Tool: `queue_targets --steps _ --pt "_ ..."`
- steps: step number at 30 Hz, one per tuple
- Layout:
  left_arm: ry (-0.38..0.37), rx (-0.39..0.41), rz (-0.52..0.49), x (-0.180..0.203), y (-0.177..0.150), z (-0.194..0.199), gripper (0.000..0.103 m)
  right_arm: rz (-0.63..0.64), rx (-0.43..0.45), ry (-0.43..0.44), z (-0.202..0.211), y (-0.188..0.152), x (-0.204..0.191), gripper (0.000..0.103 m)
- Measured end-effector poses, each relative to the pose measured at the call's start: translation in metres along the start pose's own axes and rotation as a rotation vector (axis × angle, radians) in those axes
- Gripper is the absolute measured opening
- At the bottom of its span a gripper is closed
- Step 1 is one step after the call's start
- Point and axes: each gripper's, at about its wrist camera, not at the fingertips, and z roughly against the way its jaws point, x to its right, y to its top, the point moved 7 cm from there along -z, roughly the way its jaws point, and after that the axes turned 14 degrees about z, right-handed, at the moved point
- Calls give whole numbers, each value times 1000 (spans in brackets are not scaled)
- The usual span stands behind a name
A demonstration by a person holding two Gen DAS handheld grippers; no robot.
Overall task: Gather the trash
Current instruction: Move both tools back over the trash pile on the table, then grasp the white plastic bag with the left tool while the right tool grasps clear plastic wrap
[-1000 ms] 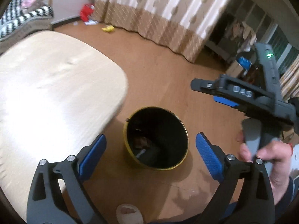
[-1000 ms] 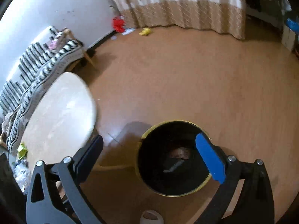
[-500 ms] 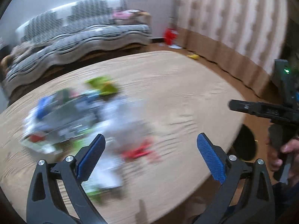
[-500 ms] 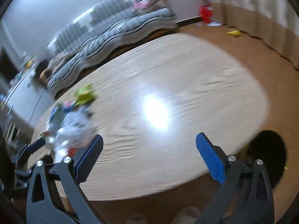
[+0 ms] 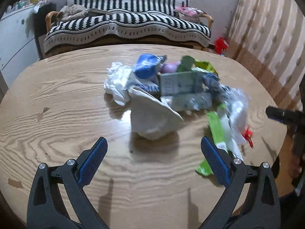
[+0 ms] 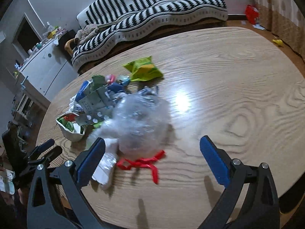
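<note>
Picking the next piece of trash off the wooden counter (image 5: 57,99) is judged to be the step in hand. The left gripper (image 5: 153,158) is held wide open and empty, just short of a crumpled white paper bag (image 5: 152,118) at the near edge of the trash pile (image 5: 171,87). The right gripper (image 6: 152,160) is likewise spread wide with nothing held; a crumpled clear plastic bag (image 6: 141,122) lies just ahead of its gap, with a red ribbon (image 6: 144,162) beside it on the counter.

A single loose item at the edge of the heap is best chosen, so that the carton (image 5: 179,83) and wrappers behind are not dragged along. For the clear bag, the gap should be centred over the bulk and lowered until the fingertips are near the counter before closing, since thin film is likely to slip from a shallow pinch. The green wrapper (image 5: 217,131) lies flat and would probably need one finger slid beneath an edge. The ribbon may trail if caught. No bin can be made out in either view.
</note>
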Motion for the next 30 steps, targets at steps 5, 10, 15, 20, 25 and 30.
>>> queue_targets --steps 5,10,15,20,25,30 --pt "-34 5 52 -3 21 -23 95 -20 -11 35 -14 9 0 96" --pt "-9 -23 67 2 26 -50 95 -39 -27 58 -26 14 1 96" --pt "-6 -30 77 1 25 -59 93 -59 -52 61 -43 17 6 96" --pt "-13 -37 84 -1 23 -56 64 -76 -59 74 -50 17 9 96" --pt "9 -27 79 -5 22 -49 63 -74 -58 88 -53 18 5 96" --pt "32 13 68 -11 25 -31 63 -68 -79 115 -61 16 -2 70"
